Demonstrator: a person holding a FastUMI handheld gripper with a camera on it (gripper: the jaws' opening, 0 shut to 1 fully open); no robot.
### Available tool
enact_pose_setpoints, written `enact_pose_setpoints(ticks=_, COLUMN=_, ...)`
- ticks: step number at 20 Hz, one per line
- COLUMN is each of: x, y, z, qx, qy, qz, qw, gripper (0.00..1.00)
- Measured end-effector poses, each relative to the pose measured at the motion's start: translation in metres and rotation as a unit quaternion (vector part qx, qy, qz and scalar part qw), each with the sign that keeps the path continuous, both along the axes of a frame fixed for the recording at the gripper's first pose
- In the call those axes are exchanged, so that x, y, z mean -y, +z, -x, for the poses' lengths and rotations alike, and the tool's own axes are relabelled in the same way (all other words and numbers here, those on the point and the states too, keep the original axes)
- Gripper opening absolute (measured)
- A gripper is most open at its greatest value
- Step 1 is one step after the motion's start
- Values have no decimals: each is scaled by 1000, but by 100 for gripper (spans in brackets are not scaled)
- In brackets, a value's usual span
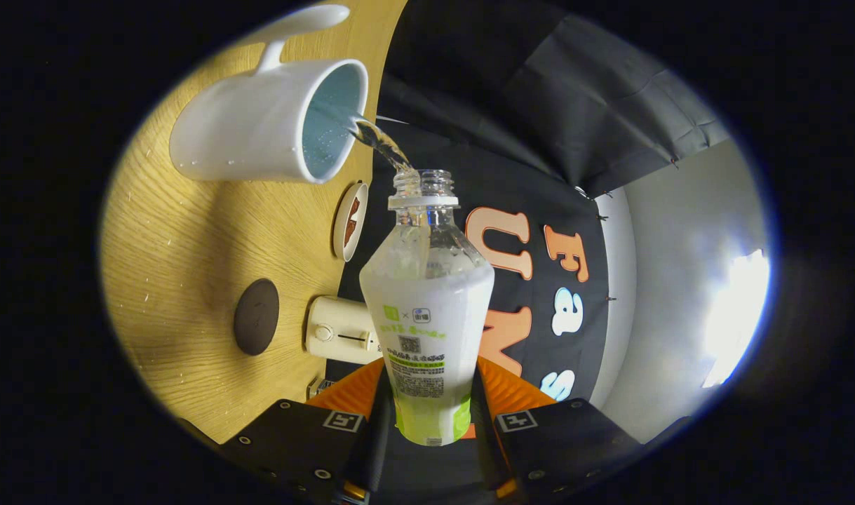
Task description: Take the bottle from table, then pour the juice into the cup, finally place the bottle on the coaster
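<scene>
My gripper (427, 414) is shut on a clear plastic bottle (427, 308) with a white and green label, one finger pressing on each side of its lower body. The bottle has no cap and is tipped over sideways relative to the wooden table (189, 259). A clear stream (381, 144) runs from its open neck into the white mug (266, 119), whose inside is blue and holds liquid. The mug's handle points away from the bottle. A dark round coaster (256, 316) lies on the table beside the bottle's body, closer to my fingers than the mug.
A small white dish (350, 221) with something brown in it stands on the table between the mug and the coaster. A cream toaster-like appliance (339, 330) sits at the table's edge next to the coaster. Black cloth and a pale wall lie beyond.
</scene>
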State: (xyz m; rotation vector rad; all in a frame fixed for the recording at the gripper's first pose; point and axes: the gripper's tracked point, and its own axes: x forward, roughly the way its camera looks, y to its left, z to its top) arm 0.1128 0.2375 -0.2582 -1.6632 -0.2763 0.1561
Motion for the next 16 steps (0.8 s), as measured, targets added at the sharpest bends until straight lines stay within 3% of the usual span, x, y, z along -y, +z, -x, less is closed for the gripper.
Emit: enact_pose_setpoints(ticks=16, x=-1, y=10, z=-6, qx=35, qy=20, qz=47, qw=998, gripper=55)
